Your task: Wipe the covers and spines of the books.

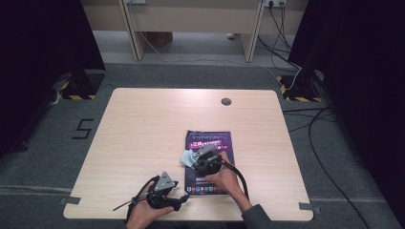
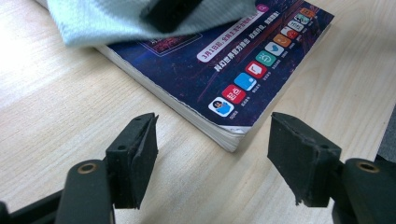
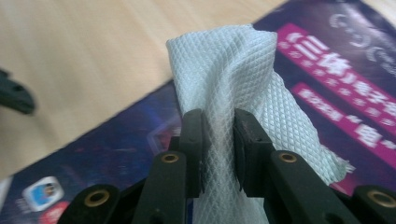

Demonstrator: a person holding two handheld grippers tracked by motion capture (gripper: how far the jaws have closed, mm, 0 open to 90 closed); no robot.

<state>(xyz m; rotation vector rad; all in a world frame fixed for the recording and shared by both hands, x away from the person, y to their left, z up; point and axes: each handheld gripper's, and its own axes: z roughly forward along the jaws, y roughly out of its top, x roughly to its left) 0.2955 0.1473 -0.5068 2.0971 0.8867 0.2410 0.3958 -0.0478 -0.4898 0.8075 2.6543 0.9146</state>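
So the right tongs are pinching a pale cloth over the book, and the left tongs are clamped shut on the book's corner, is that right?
Not quite. The left tongs are open and grip nothing: the left gripper view shows their jaws spread wide, short of the book corner. The rest holds: the right tongs do pinch the pale cloth over the book.
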